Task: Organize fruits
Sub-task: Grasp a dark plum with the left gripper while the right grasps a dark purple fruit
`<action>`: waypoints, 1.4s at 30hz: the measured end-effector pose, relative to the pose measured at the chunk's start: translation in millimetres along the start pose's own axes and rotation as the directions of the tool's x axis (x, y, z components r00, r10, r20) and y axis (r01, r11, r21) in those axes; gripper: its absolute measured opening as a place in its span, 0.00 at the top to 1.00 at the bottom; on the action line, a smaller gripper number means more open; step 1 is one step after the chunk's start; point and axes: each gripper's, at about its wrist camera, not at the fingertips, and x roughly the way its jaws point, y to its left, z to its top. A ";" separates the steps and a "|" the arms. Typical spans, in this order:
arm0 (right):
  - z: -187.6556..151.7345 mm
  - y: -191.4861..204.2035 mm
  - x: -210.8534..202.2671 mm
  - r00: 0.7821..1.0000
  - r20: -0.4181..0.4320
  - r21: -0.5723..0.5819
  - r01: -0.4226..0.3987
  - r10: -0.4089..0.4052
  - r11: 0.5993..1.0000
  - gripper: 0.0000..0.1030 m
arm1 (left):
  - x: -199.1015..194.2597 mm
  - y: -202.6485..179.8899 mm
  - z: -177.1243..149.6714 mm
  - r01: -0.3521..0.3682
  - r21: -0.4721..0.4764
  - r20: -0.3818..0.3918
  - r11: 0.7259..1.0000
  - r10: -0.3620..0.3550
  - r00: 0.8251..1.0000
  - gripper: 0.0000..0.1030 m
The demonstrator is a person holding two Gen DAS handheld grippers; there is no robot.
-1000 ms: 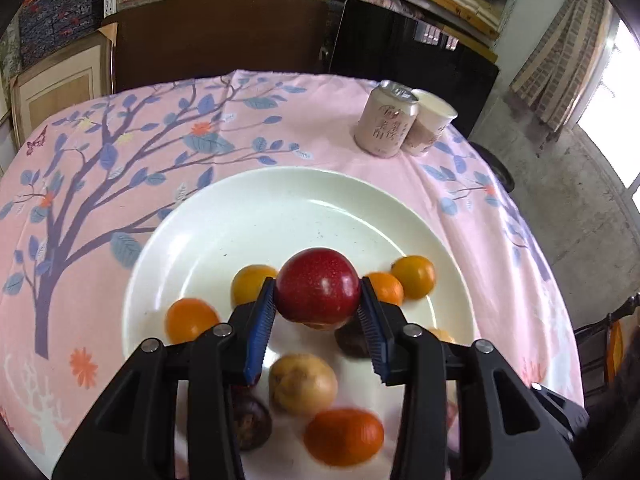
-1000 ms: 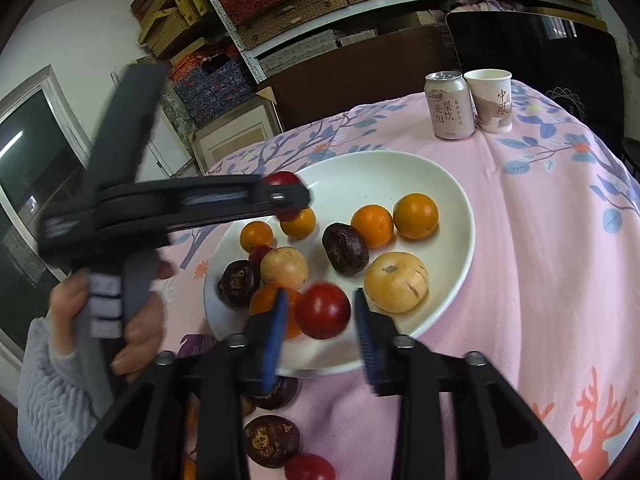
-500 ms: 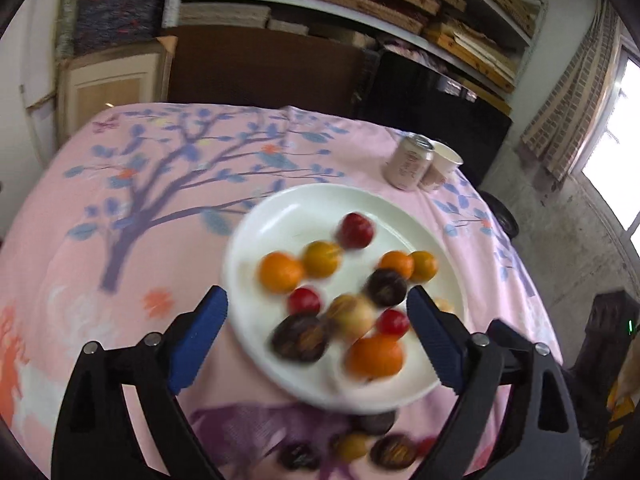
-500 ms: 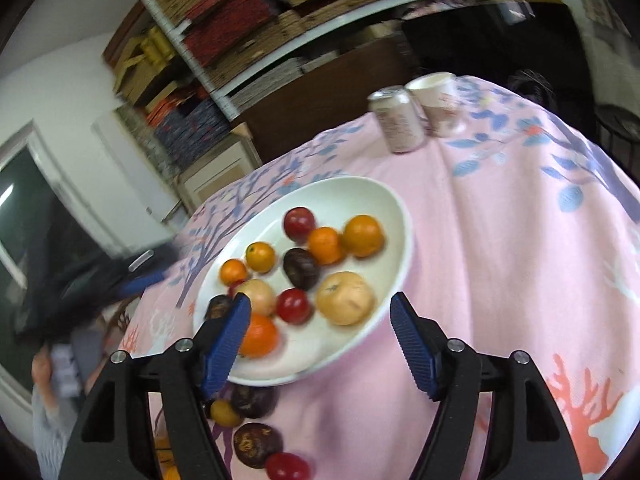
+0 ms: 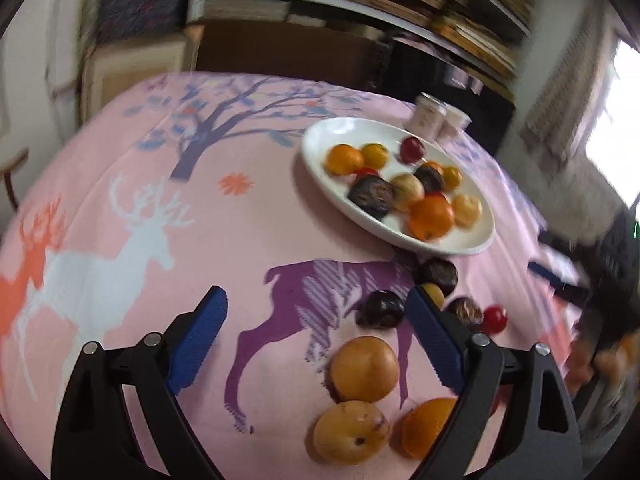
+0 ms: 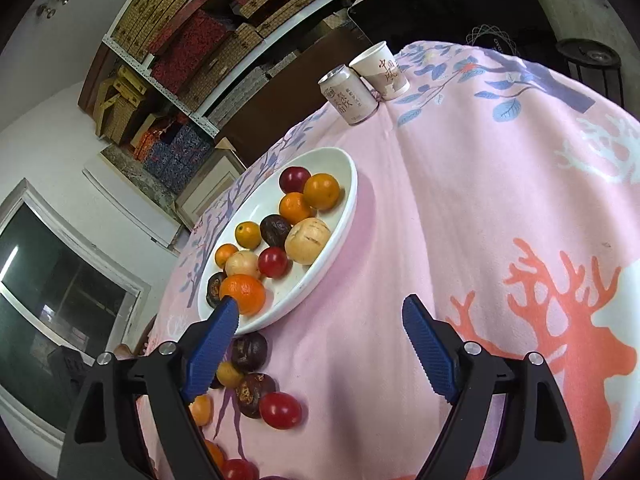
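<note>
A white plate (image 5: 316, 148) (image 6: 344, 208) holds several fruits: oranges, red plums, dark passion fruits and pale yellow ones. More fruit lies loose on the pink tablecloth in front of the plate: a yellow fruit (image 5: 364, 368), a dark passion fruit (image 5: 380, 314), a red plum (image 6: 280, 410). My left gripper (image 5: 316, 328) hangs open and empty over the cloth, well back from the plate. My right gripper (image 6: 320, 340) is empty too, its jaws still opening, with the left fingertip (image 6: 224, 320) in front of the plate's near rim.
A drink can (image 6: 348, 94) and a paper cup (image 6: 382, 66) stand behind the plate. The pink cloth (image 5: 120, 240) with deer and tree prints covers the round table. Shelves with boxes and a dark cabinet stand behind. The right gripper (image 5: 568, 280) shows blurred at the left view's right edge.
My left gripper let go of the red plum on the plate, opened wide and drew back and left. My right gripper released a small red plum, widened, rolled and pulled back.
</note>
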 end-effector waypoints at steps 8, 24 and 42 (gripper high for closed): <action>1.6 -5.1 7.7 0.998 -0.052 0.036 -0.026 0.028 0.999 0.18 | 18.5 -27.1 -0.6 -0.062 0.160 -0.004 0.985 0.063 0.998 0.14; -1.7 1.3 11.1 0.997 -0.079 0.009 -0.016 0.017 1.000 0.11 | 36.5 -27.7 -1.9 -0.127 0.219 -0.024 0.967 0.136 0.990 0.12; -4.2 7.0 15.4 0.995 -0.095 -0.031 0.002 -0.005 1.000 0.11 | 53.4 -39.1 -2.8 0.081 0.191 -0.135 0.978 -0.055 0.989 0.55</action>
